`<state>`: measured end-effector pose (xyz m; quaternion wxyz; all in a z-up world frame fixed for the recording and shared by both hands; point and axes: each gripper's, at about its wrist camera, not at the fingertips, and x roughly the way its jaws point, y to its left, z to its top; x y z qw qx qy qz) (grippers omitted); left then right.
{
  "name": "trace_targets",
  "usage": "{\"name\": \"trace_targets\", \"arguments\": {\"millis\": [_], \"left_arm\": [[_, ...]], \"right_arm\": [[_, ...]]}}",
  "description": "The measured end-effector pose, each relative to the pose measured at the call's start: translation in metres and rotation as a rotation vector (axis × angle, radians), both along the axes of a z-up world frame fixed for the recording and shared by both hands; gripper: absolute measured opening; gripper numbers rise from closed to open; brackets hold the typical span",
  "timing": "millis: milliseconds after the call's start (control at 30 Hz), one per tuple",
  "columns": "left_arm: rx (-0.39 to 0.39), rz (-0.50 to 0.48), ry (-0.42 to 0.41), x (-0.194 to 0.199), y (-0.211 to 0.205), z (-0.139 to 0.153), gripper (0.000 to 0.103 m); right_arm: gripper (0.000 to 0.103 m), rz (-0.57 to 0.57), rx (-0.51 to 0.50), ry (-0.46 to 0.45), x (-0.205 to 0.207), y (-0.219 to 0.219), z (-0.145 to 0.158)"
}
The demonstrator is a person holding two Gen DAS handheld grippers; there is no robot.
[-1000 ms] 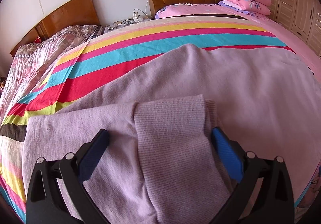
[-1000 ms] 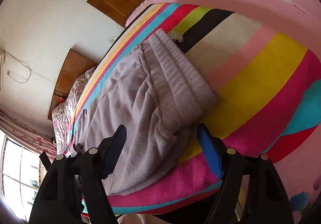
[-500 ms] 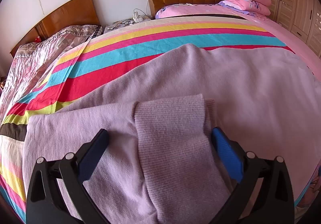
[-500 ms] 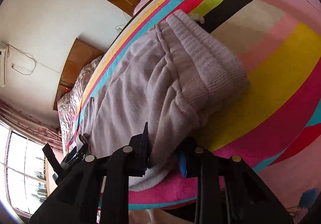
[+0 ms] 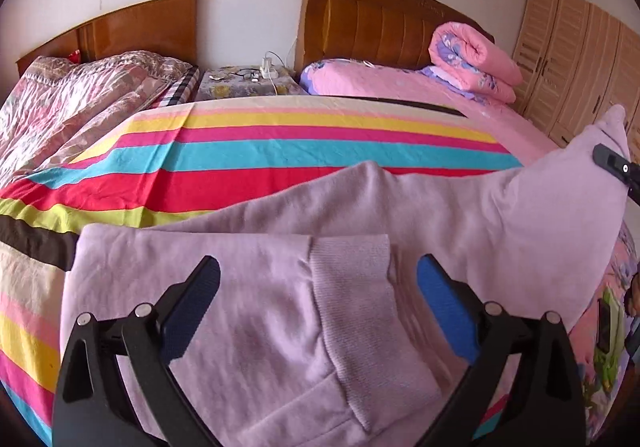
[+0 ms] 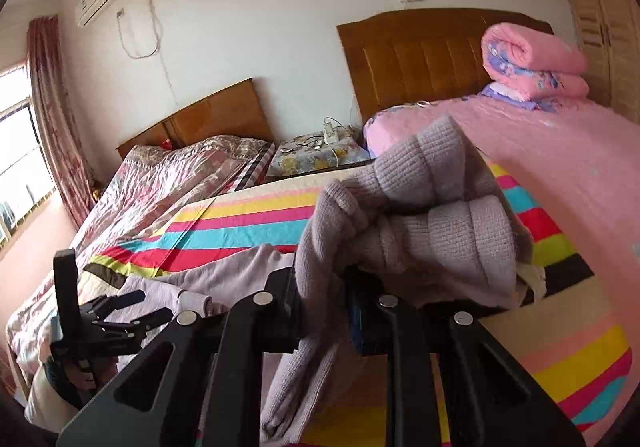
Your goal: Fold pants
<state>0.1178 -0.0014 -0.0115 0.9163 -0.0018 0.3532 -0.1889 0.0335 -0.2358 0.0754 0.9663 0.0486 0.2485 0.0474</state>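
- We found the right gripper (image 6: pixel 320 311) pinching the ribbed waistband of the lilac pants (image 5: pixel 400 215), lifted off the striped sheet (image 5: pixel 280 151).
- We kept the left gripper (image 5: pixel 318 283) spread wide over the cuff, pads clear of the cloth.
- Its jaws had just been closing on fabric.

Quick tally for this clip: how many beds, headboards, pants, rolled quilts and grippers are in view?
Beds: 2 (striped-sheet bed, floral-quilt bed)
Headboards: 2 (tall, low)
Lilac pants: 1
Rolled pink quilt: 1
Grippers: 2 (left gripper, right gripper)
Total: 8
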Motion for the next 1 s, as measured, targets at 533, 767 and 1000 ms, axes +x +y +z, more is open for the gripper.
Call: {"name": "trace_targets", "arguments": {"millis": [533,767,1000], "left_arm": [[-0.450,0.232,0.215,-0.076,0.193,-0.029,0.099],[-0.601,0.055,0.371,-0.058,0.150,-0.032,0.101],[-0.633,0.053,0.528,-0.006,0.106,-0.061,0.082]], "right_arm": [[0.021,0.666,-0.562,0.076,-0.024,0.269,-0.114],[0.020,0.613,-0.575,-0.030,-0.031,0.272,-0.100],[0.027,0.656,-0.589,-0.005,-0.036,0.275,-0.102]]}}
